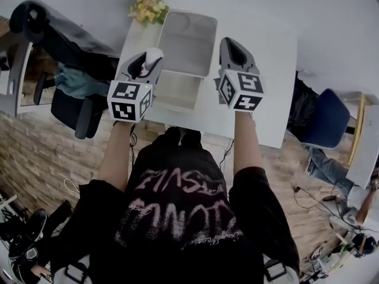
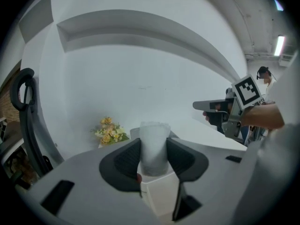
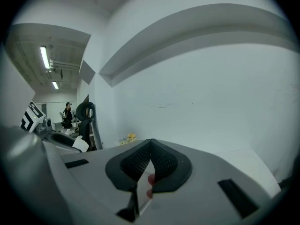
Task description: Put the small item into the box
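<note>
- Black printed tee (image 1: 177, 206) fills bottom of head view; both forearms reach fwd over white table (image 1: 275, 76).
- L gripper (image 1: 148, 64) clamps small white item (image 2: 153, 142) btwn its pads. Item is upright, held over table just beside left edge of box (image 1: 177, 93).
- Box is open, lid flipped back.
- R gripper (image 3: 150, 159) is pinched closed w/ nothing in it, on box's right side.
- Yellow flowers (image 1: 148, 6) sit at table's far-left corner.

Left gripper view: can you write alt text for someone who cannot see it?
The left tongs grip a small white item, upright between their dark pads, in front of a plain white wall. Yellow flowers sit behind at left, and the right tongs, with a square-marker cube, show at right.
</note>
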